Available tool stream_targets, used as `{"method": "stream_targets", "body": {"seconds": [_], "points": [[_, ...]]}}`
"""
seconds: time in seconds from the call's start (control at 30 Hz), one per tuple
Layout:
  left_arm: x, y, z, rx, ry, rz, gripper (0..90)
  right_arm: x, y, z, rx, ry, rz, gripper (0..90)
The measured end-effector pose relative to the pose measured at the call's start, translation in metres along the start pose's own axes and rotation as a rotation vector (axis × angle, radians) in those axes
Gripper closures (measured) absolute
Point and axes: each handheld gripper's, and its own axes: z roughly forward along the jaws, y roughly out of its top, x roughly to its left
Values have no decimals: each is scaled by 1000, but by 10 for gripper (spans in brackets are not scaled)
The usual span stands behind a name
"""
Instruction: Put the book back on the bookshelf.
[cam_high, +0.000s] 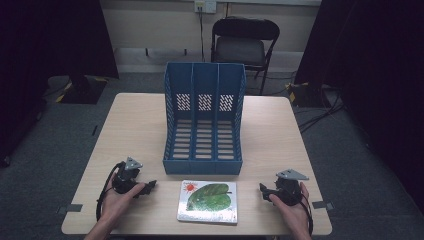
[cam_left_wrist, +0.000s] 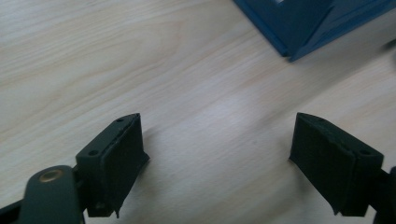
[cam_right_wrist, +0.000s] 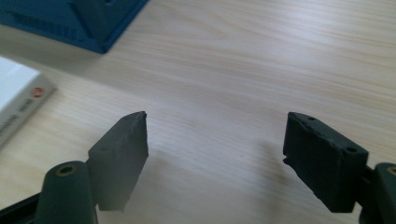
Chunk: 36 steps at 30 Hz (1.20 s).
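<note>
The left black two-jaw gripper (cam_high: 148, 186), held in a person's left hand (cam_high: 120, 197), rests low over the near left part of the pale wooden table (cam_high: 135, 125). Its jaws stand wide apart with nothing between them; in the left gripper view (cam_left_wrist: 217, 156) bare wood grain lies in the gap. The right black two-jaw gripper (cam_high: 263, 190), held in the right hand (cam_high: 295, 205), sits at the near right, and its jaws are likewise spread wide over bare wood, as seen in the right gripper view (cam_right_wrist: 215, 158). Both grippers point inward toward a flat rectangular picture book with a large green leaf and a small red sun on its white cover (cam_high: 208, 201). The book lies flat between the two grippers, near the table's front edge, touching neither. Its white spine edge appears at the left of the right gripper view (cam_right_wrist: 18, 100). Just behind the book stands a blue plastic three-slot file rack (cam_high: 204, 120), its slots open toward the person. A black folding chair (cam_high: 244, 42) stands beyond the table.
</note>
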Motion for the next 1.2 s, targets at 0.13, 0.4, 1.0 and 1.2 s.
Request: {"method": "stream_targets", "body": {"seconds": [0.13,0.4,1.0,1.2], "points": [[-12,3,-4,-22,-26,38,202,7,3,-2,-5,32,-15,252],[-45,10,-4,-12,-144,125,231,32,8,-9,-21,142,-73,260],[-78,25,17,-27,-325,168,251,103,-5,-13,31,347,-234,186],[-76,24,23,-13,-338,154,253,105,-5,-6,57,405,-239,143]]}}
